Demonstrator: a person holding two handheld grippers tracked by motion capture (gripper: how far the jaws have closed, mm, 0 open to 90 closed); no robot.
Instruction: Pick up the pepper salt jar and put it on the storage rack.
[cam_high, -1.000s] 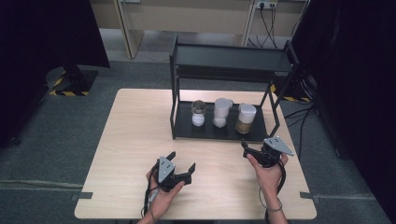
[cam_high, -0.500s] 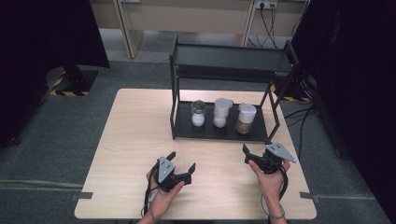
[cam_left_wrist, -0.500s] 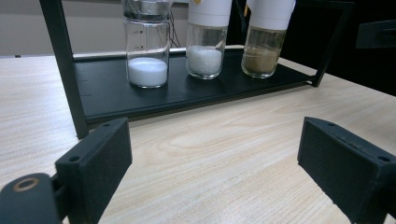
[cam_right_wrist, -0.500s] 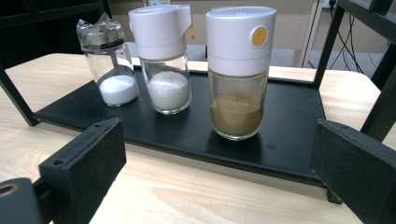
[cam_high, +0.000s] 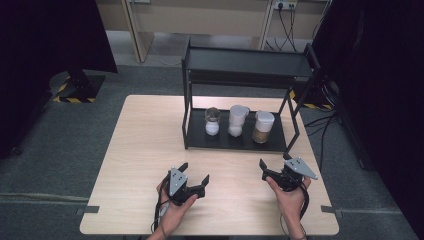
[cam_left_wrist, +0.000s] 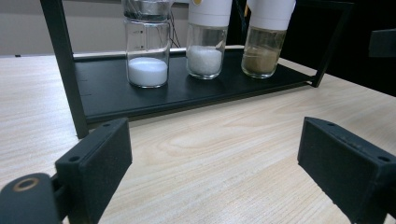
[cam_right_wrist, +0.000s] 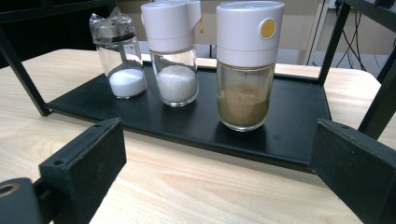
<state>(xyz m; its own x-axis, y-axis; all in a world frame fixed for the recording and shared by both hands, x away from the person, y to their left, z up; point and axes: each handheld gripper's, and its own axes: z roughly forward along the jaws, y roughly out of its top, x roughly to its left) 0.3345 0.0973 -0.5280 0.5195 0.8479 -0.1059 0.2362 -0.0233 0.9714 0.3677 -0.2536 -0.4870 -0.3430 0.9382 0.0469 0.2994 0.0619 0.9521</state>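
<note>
On the black rack (cam_high: 235, 142) the brown-powder jar (cam_high: 263, 127) stands at the right end of the lower shelf, with a white-capped jar (cam_high: 237, 120) beside it and a foil-topped jar (cam_high: 212, 121) further left. The right gripper (cam_high: 272, 169) hovers in front of the rack's right end, jaws wide apart, nothing between them. The left gripper (cam_high: 192, 175), also spread and empty, sits before the rack's left post. The right gripper view reveals a yellow dot on the brown jar's cap (too small to see from the high view).
</note>
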